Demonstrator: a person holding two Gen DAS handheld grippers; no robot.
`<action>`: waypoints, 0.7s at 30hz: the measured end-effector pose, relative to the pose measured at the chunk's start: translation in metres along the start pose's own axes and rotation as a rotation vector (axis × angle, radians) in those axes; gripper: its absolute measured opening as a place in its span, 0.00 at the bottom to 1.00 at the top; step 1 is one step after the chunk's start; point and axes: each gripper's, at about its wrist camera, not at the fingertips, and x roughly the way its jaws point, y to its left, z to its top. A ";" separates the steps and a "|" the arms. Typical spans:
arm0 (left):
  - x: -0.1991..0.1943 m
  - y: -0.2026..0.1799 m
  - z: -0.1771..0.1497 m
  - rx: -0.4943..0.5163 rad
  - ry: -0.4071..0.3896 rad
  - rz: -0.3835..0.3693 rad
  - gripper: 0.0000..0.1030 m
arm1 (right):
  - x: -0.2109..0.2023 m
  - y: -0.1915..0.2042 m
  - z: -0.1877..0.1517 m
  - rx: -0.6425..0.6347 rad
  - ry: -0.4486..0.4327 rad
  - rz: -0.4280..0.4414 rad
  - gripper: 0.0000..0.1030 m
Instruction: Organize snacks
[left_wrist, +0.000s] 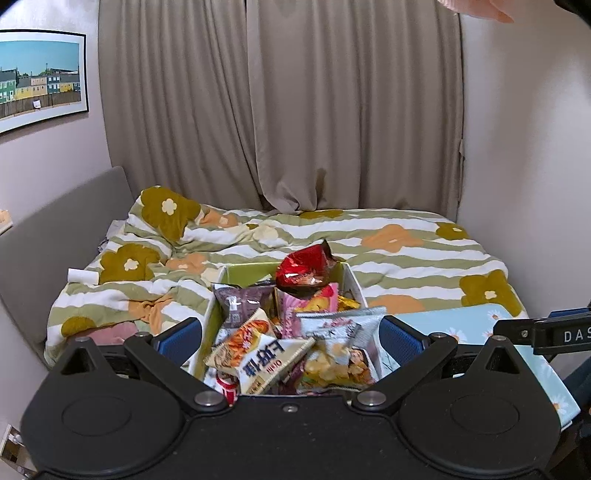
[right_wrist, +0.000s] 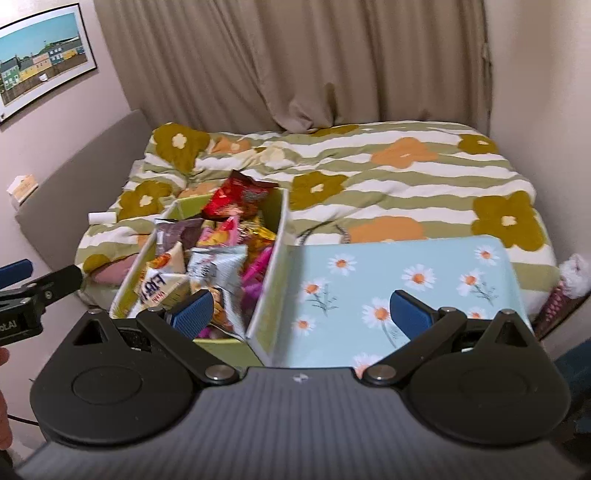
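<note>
While box (left_wrist: 354, 280) brims, both claws (left_wrist: 291, 336) (right_wrist: 301, 314) hover level, spread.

snack box (left_wrist: 352, 280) floor buried under packets, red can (left_wrist: 226, 384) half hidden, poster (left_wrist: 40, 77) cropped at left edge

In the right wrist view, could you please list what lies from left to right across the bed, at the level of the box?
White roll → snack box → daisy-print lid → fluffy white thing at the bed's right edge.
</note>
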 end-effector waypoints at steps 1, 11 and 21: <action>-0.001 0.000 -0.002 -0.001 0.000 -0.001 1.00 | -0.003 -0.003 -0.003 0.002 -0.001 -0.010 1.00; -0.011 -0.011 -0.030 -0.007 0.024 -0.023 1.00 | -0.018 -0.015 -0.033 -0.021 0.006 -0.114 1.00; -0.018 -0.018 -0.034 0.013 0.021 -0.023 1.00 | -0.024 -0.014 -0.040 -0.027 0.003 -0.126 1.00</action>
